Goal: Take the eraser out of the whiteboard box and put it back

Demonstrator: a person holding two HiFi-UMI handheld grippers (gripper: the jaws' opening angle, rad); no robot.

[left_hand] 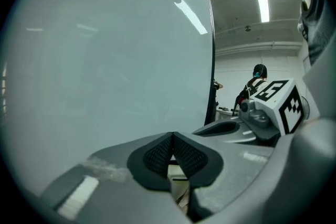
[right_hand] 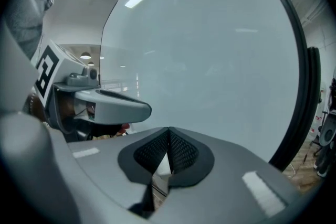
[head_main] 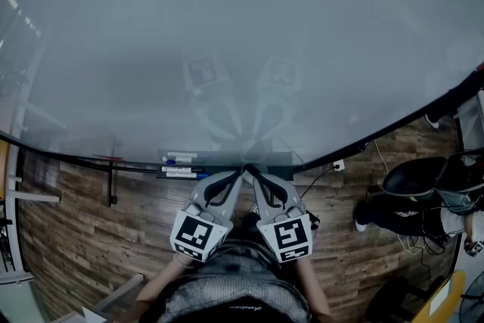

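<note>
Tightly, right tongs [right_hand: 168, 131] join mesh-textured black pads [right_hand: 182, 151].

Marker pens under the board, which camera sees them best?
The head view: the marker pens lie in a row just under the whiteboard. Both gripper views show mostly whiteboard and no pens.

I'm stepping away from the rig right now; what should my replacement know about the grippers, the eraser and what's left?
Left gripper: shut, empty.
Right gripper: shut, empty.
Both tips are close together at the box under the whiteboard; markers lie at its left.
Eraser: not visible in any view.
Done or not can't be told; look in the box first.
</note>
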